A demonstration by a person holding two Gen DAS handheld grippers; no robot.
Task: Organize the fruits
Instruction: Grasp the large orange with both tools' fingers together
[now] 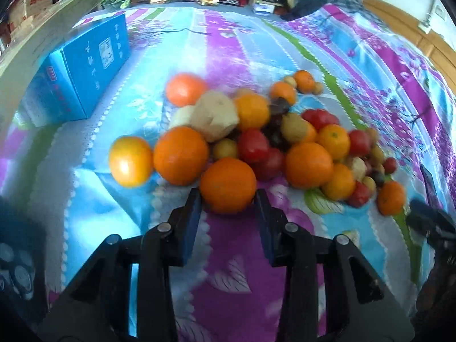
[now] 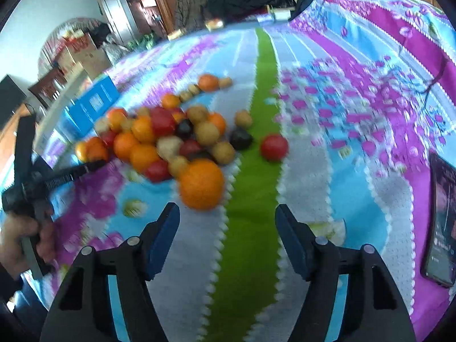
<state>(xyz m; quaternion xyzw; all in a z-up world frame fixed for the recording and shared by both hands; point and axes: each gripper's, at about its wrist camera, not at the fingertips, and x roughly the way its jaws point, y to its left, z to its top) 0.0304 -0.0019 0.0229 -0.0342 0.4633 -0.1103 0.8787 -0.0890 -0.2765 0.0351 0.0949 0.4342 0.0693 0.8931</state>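
Left gripper [image 1: 228, 196] has its open jaws straddling the round orange [image 1: 228, 189] at the heap's near edge; right gripper [image 2: 226, 222], jaws open and empty, sits farther back.

The right gripper [image 2: 228, 233] is hovering with fingers spread, near an orange [image 2: 201, 183] fronting the fruit pile [image 2: 171, 136].
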